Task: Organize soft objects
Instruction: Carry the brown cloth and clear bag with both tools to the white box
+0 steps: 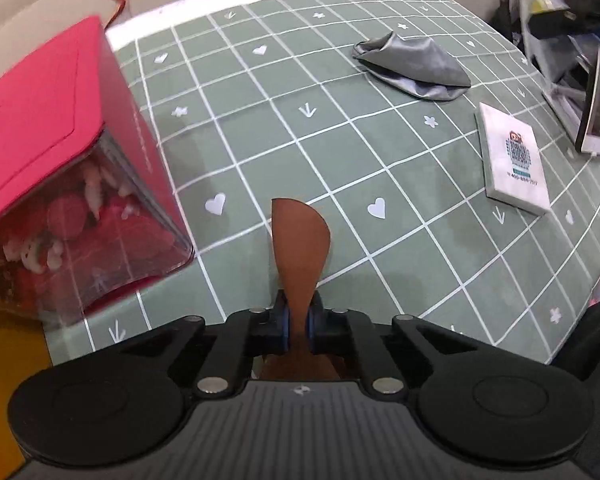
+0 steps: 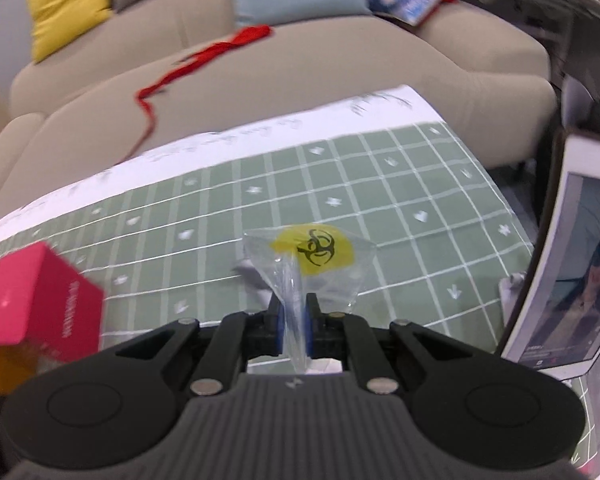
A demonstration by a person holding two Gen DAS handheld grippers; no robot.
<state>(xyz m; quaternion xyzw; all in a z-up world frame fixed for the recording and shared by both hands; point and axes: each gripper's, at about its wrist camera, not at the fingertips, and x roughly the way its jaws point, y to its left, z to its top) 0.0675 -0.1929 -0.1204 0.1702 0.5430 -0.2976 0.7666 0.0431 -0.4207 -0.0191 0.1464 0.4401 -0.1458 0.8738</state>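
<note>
Beige sofa behind (yellow cushion)

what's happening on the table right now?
A person is sorting soft items with two handheld claws. The left claw is shut on a brown flap; the right claw is shut on a clear bag with a yellow biohazard mark, held above the green mat. A grey pouch lies untouched further back, a white card lies nearby, and a red box stands at the left.

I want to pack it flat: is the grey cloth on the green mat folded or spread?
Neither: the grey cloth lies bunched in a crumpled heap on the mat, with creases and a rolled edge.
</note>
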